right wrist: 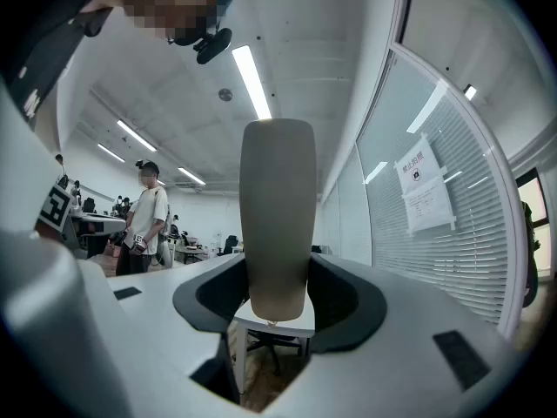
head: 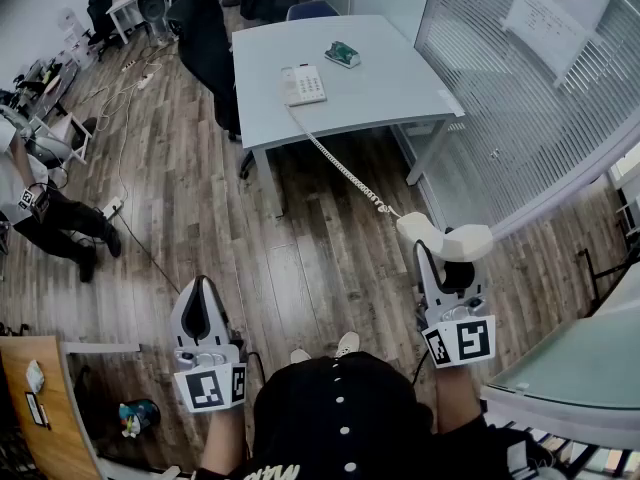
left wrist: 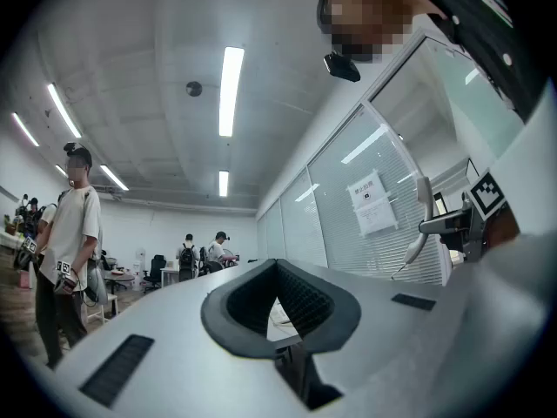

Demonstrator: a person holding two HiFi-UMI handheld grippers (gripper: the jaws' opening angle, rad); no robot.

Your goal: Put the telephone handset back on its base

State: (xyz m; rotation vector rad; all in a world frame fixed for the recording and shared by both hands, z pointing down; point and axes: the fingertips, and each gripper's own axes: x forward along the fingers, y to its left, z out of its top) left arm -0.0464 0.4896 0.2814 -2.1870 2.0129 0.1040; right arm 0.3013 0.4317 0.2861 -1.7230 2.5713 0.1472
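Note:
The white telephone base (head: 302,84) sits on the grey table (head: 390,88) far ahead. Its coiled cord (head: 340,166) hangs off the table's front edge and runs to the white handset (head: 470,240). My right gripper (head: 440,256) is shut on the handset, well short of the table. In the right gripper view the handset (right wrist: 277,216) stands upright between the jaws. My left gripper (head: 200,298) is low at the left, shut with nothing in it. Its pads (left wrist: 305,299) meet at the tip in the left gripper view, where the handset (left wrist: 424,225) also shows at the right.
A small green object (head: 343,54) lies on the table behind the base. A black chair (head: 205,43) stands at the table's left. A glass wall with blinds (head: 540,98) runs along the right. A person (head: 50,218) is at the left. A glass desk corner (head: 580,363) is near my right arm.

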